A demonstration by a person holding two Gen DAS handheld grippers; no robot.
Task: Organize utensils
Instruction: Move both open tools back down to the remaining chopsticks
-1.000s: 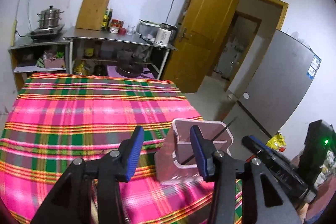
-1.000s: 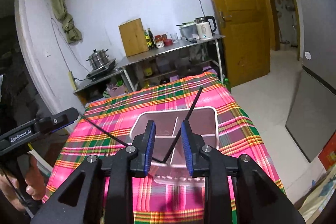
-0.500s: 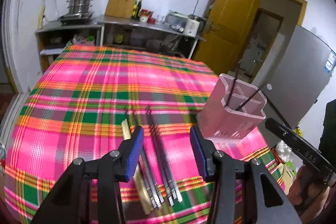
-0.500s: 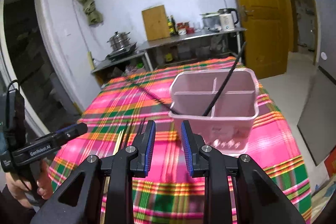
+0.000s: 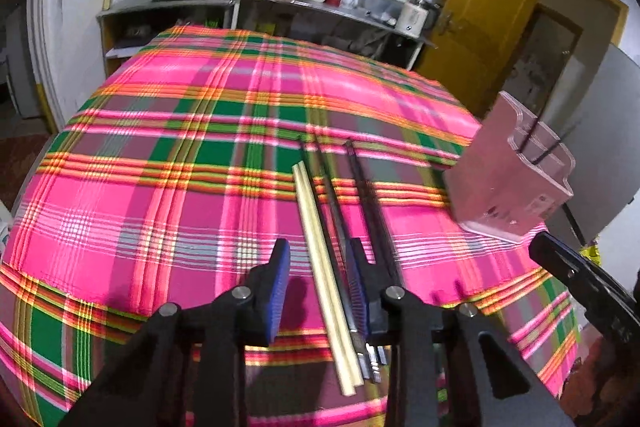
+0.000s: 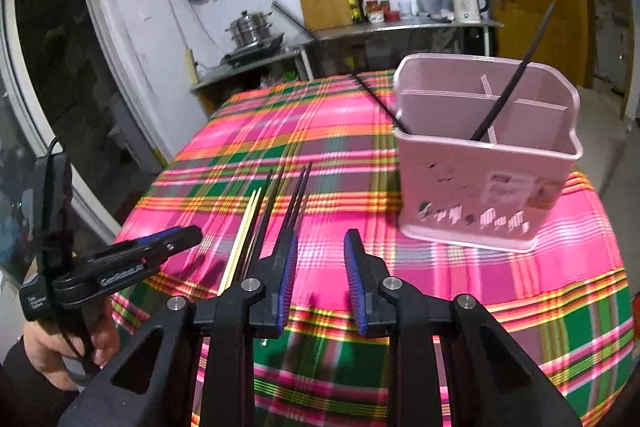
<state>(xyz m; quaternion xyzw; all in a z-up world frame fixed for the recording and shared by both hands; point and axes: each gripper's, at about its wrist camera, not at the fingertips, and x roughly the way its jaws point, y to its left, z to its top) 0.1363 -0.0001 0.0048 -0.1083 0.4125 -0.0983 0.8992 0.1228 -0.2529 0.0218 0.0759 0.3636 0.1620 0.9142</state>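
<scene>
The left gripper [image 5: 320, 287] hangs over the plaid tablecloth [image 5: 180, 187], jaws wide, with the pale chopsticks [image 5: 320, 251] lying between them and the dark chopsticks [image 5: 360, 187] seemingly under the right-hand jaw. Further right stands the pink holder [image 6: 484, 187], two dark sticks inside. The right gripper [image 6: 320, 279] hangs apart, jaws wide and empty.
</scene>
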